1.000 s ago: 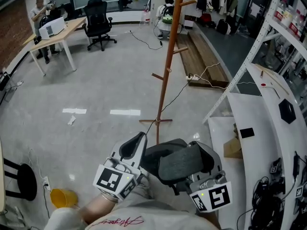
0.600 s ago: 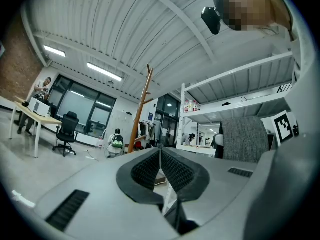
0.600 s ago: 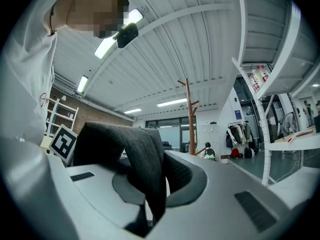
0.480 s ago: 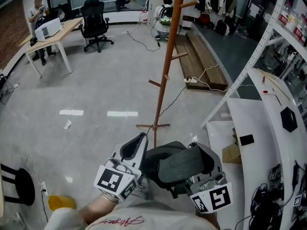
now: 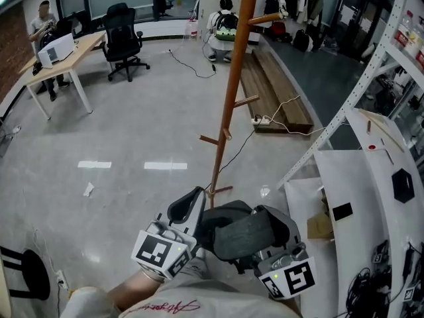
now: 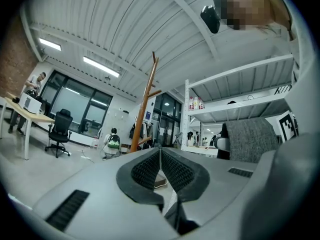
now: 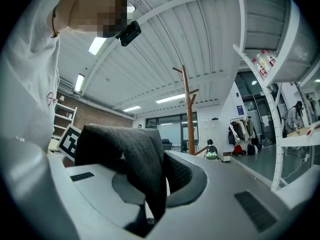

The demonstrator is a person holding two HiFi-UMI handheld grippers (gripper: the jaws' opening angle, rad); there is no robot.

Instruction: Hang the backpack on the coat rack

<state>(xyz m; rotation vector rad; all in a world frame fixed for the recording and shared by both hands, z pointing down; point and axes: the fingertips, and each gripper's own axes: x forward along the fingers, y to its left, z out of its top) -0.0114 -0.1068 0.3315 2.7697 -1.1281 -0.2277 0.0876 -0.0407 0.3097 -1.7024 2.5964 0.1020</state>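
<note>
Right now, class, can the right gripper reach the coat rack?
Probably not yet. The right gripper, shut on the backpack, looks short of the coat rack, which stands ahead. Only floor seems to lie between, so the way looks free.

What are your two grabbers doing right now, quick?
Left gripper: closed, nothing between its jaws.
Right gripper: closed on the backpack.

The coat rack (image 5: 233,91) is reddish-brown wood. The backpack (image 5: 242,234), below the coat rack base, is dark grey woven fabric. The left tool (image 5: 193,196) and right tool (image 5: 282,220) beside it are light grey with black-and-white square markers. The floor (image 5: 132,131) is pale grey.
</note>
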